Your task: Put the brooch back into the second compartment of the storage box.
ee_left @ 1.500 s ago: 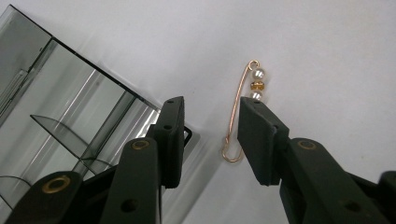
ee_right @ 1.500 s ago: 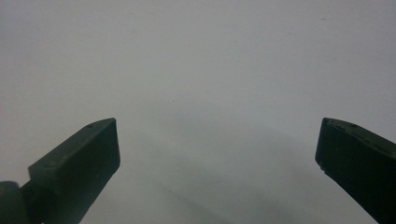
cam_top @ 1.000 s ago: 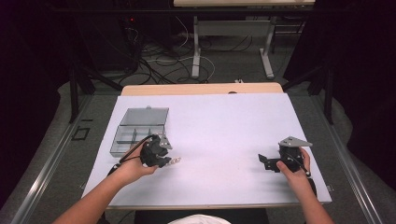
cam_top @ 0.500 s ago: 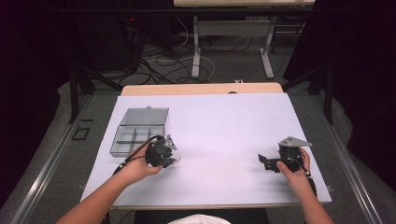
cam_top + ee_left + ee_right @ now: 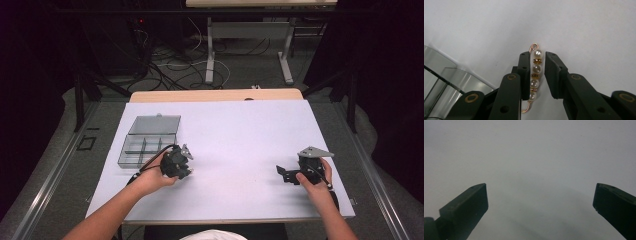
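**Left gripper view: pearl pin between the jaws, not yet clamped**

Left gripper view shows your left gripper (image 5: 537, 72) lowered over a pearl pin (image 5: 535, 75), a thin copper-coloured wire strung with four white pearls and small gold spacers. The pin lies on the white desk (image 5: 586, 30), lengthwise between the two black jaws. It sits close against the jaw on the left side of this view, perhaps touching it, while a clear gap remains to the other jaw. So the jaws stand a little apart and are not pressing on the pin. Off to the gripper's left and near it stands a clear compartment box (image 5: 446, 82).

From the high view, your left gripper (image 5: 184, 162) sits just beside that compartment box (image 5: 145, 145), whose lid stands open.

Your right gripper (image 5: 287, 173) rests well away across the desk. Its jaws stand wide apart with nothing between them.

Judging progress: the pin is lined up for a grasp, but nothing is picked up yet. Closing, lifting and likely carrying it to the box remain.
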A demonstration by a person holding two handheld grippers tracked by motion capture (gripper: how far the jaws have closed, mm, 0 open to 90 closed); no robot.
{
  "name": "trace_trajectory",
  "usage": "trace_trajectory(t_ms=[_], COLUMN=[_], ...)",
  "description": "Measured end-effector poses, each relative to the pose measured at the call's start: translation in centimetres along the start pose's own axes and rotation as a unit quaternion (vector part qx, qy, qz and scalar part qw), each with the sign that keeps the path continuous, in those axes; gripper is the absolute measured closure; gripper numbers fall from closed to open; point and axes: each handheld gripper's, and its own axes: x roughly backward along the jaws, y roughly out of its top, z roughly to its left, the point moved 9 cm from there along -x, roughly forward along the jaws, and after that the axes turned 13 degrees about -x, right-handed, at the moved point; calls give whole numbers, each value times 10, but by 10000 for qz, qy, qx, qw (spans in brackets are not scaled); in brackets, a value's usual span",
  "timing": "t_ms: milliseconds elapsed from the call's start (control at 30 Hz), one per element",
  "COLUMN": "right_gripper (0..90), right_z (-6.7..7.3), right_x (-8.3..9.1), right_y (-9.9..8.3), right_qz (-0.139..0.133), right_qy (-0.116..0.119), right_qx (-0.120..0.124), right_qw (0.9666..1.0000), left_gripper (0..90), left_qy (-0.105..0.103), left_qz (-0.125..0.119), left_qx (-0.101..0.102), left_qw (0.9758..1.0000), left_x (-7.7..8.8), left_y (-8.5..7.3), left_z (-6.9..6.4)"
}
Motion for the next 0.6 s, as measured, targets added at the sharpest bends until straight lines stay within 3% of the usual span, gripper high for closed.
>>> trace_trajectory(t_ms=[600], right_gripper=[0], right_z=[1], right_x=[0], right_y=[-1], right_qz=[60], right_qy=[64], right_qx=[-29], right_qw=[10000], left_gripper=[781], left_qy=[-22], left_qz=[77], left_qx=[-64], left_qw=[9999], left_x=[-8], left_y=[-1], left_z=[-1])
